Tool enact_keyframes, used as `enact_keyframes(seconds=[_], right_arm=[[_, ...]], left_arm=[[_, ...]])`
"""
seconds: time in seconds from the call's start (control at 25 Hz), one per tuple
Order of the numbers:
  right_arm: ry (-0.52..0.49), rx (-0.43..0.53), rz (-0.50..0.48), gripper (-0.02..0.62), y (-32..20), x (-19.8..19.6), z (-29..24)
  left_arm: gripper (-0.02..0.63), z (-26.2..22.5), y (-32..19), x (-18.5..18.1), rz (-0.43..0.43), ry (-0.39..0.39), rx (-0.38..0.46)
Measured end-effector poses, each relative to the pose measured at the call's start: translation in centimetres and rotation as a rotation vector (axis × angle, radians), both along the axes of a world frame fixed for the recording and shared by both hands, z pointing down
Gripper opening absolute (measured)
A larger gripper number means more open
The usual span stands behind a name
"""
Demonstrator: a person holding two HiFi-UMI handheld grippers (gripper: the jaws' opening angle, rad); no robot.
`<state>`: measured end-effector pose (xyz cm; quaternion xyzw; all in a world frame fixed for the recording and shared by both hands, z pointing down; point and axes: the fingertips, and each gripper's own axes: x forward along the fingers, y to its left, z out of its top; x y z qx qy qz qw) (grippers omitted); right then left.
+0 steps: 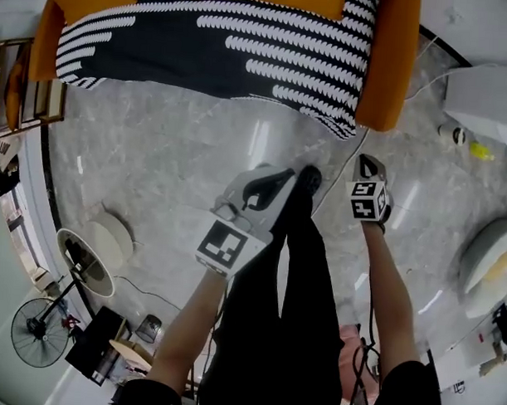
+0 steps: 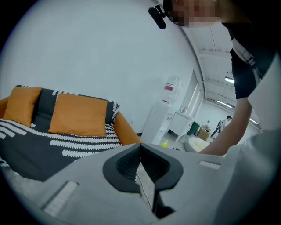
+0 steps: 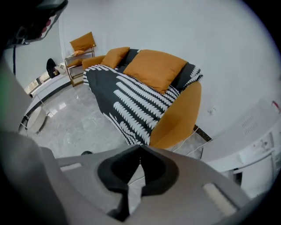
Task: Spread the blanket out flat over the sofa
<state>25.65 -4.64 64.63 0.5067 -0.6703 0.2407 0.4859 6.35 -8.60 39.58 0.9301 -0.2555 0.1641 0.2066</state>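
Your left claw (image 2: pixel 140 147) and right claw (image 3: pixel 140 148) sit together, empty; the black-and-white blanket (image 1: pixel 242 48) on the orange sofa (image 1: pixel 391 69) looks soft, so pinch its hem.

- Sofa (image 1: pixel 393 61): orange upholstery with rounded arms. It stands against a white wall.
- Cushions (image 3: pixel 154 68): two orange cushions lean upright against the backrest, side by side, resting on the blanket.
- Blanket (image 1: pixel 242 48): dark fabric with rows of white, feather-like stripes.
- Blanket, coverage: it is spread across the seat from arm to arm and runs up the backrest behind the cushions, showing at the top edge.
- Blanket, front edge: it hangs over the front of the seat. In the head view, the corner beside the right-hand arm drops lowest.
- Blanket, surface: mostly smooth, with shallow folds along the hanging edge.
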Motion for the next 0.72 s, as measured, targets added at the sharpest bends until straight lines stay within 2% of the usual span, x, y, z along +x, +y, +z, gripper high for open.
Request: enact_keyframes(seconds=[0.48,0.56,0.72], right_arm=[[-0.202,0.245,0.07,0.003,-2.1,-3.3,-19.2],[-0.233,0.285,0.055,0.003,-2.0,-4.3,-22.3],[-0.256,0.351,-0.041,0.002,-1.7,-7.6,-27.8]], left_arm=[[0.011,-10.7,2.4,-3.1,-0.149,0.029,0.034],[0.011,-12.4,2.9,-4.0,-0.162,0.035,0.04],[0.011,-15.3,3.3,-6.9,-0.178,0.037,0.051]])
